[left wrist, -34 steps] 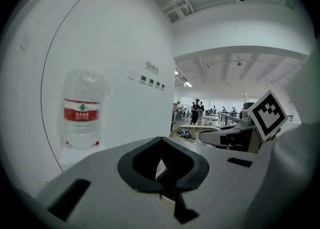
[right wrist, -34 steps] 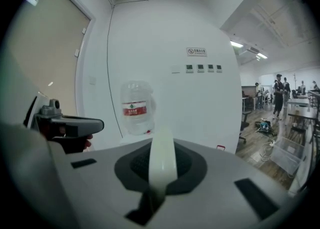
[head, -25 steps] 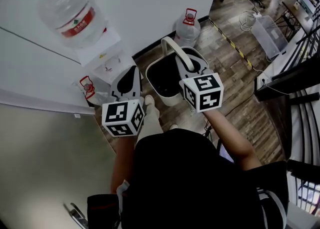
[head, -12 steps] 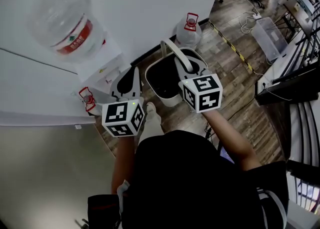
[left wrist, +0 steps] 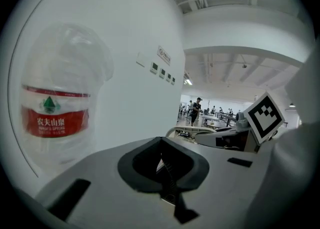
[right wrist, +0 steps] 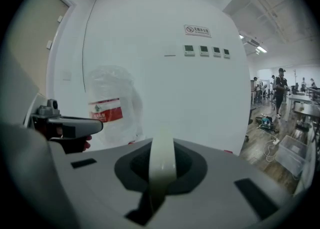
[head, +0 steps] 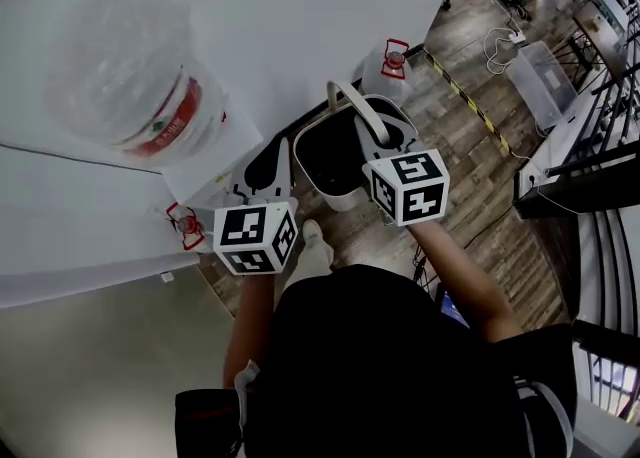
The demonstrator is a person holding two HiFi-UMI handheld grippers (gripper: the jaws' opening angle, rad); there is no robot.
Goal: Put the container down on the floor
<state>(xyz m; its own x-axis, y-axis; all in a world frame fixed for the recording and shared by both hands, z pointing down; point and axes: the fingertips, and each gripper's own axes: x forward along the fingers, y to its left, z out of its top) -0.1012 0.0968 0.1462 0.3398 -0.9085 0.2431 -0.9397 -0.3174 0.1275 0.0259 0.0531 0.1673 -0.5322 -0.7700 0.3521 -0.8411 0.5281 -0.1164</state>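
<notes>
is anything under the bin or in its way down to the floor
Nothing visible does. The container hangs by its handle from the right tongs over wood floor. The water jug stands beyond it and the dispenser to its left, both off to the side. The patch straight below is hidden.

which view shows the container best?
Head view: the whole container, dark inside, held by the right hand-held gripper. Right gripper view shows only its handle between shut jaws; left gripper view catches just a pale curved sliver of it.
</notes>
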